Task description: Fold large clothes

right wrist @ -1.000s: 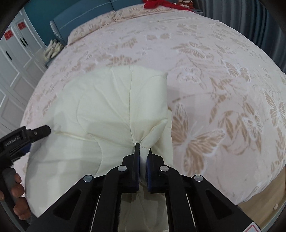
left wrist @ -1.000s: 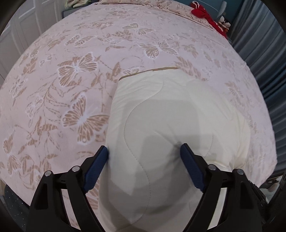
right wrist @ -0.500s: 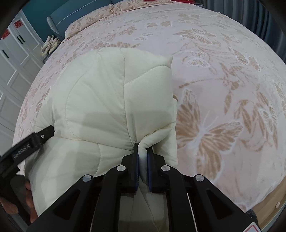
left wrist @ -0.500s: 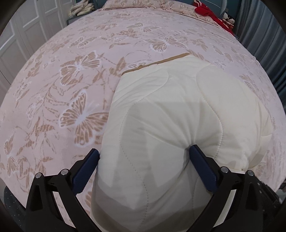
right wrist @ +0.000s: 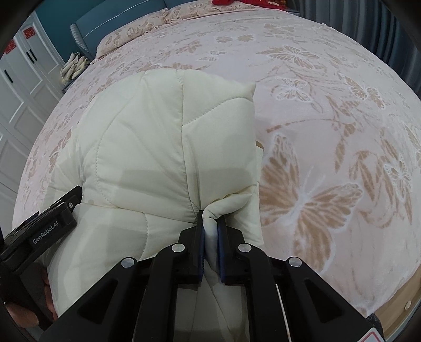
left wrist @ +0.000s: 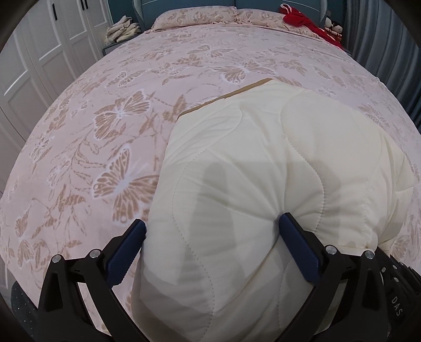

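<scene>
Filling nearly the whole frame in both views, the bed [left wrist: 110,147] wears a pink cover printed with tan butterflies, its pillows [left wrist: 194,15] at the top edge against a teal headboard [right wrist: 105,18]. On it, lower centre and right in the left view, sits the cream quilted garment [left wrist: 250,184], puffy and bunched, with a tan trim edge running along its upper left border; in the right view it fills the centre left [right wrist: 158,147]. White wardrobe doors [left wrist: 34,60] line the left edge, and grey curtains [left wrist: 381,34] hang at the upper right. A red cloth [left wrist: 300,19] lies by the pillows at the top right, and a pale bundle [left wrist: 122,31] rests on a stand at the upper left. The left gripper [left wrist: 213,234] is spread wide, its blue pads either side of a thick fold of the garment. The right gripper [right wrist: 210,223] is pressed together, pinching a small tuck of the cream fabric at bottom centre.
</scene>
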### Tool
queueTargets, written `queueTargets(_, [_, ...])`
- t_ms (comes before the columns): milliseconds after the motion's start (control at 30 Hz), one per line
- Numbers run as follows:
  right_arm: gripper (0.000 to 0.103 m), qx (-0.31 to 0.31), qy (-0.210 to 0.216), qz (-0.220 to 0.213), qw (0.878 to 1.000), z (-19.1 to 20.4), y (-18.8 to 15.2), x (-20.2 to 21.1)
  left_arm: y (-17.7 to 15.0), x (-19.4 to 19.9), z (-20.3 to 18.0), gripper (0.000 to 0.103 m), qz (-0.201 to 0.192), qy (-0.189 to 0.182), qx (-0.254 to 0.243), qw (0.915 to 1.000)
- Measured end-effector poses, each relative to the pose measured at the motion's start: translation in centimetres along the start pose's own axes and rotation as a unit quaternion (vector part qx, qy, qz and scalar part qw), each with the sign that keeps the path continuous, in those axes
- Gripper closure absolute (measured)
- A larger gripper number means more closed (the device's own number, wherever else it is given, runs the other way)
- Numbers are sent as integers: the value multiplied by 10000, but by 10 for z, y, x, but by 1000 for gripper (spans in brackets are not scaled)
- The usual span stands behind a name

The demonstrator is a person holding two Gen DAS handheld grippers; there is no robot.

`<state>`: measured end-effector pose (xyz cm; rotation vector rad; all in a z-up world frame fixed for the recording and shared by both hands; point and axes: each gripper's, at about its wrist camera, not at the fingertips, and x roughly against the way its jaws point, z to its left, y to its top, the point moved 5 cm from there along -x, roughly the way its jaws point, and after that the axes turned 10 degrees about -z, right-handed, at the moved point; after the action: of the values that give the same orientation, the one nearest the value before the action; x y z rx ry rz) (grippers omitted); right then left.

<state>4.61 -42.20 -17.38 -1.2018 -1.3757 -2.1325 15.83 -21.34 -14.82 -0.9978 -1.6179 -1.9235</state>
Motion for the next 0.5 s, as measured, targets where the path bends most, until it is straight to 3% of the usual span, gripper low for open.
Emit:
queueTargets(133, [94, -65, 72, -57, 9999, -1, 1, 2, 0, 1, 3, 5, -10, -80, 73, 9999])
queueTargets(200, [91, -187, 200, -66, 9996, -4, 4, 8, 3, 4, 11, 5, 122, -377, 311, 9987])
queueTargets(267, [75, -480, 262, -136, 9984, -15, 10, 28, 5, 12, 28, 5, 483, -868, 736, 9923])
queueTargets(367, [48, -842, 336, -287, 9955, -31, 9, 57, 0, 31, 56, 5, 720, -1157, 1155, 9839])
queueTargets(500, [38, -1190, 740, -16, 9901, -41, -11, 69, -21, 45, 79, 5, 932, -1415, 1319, 9767])
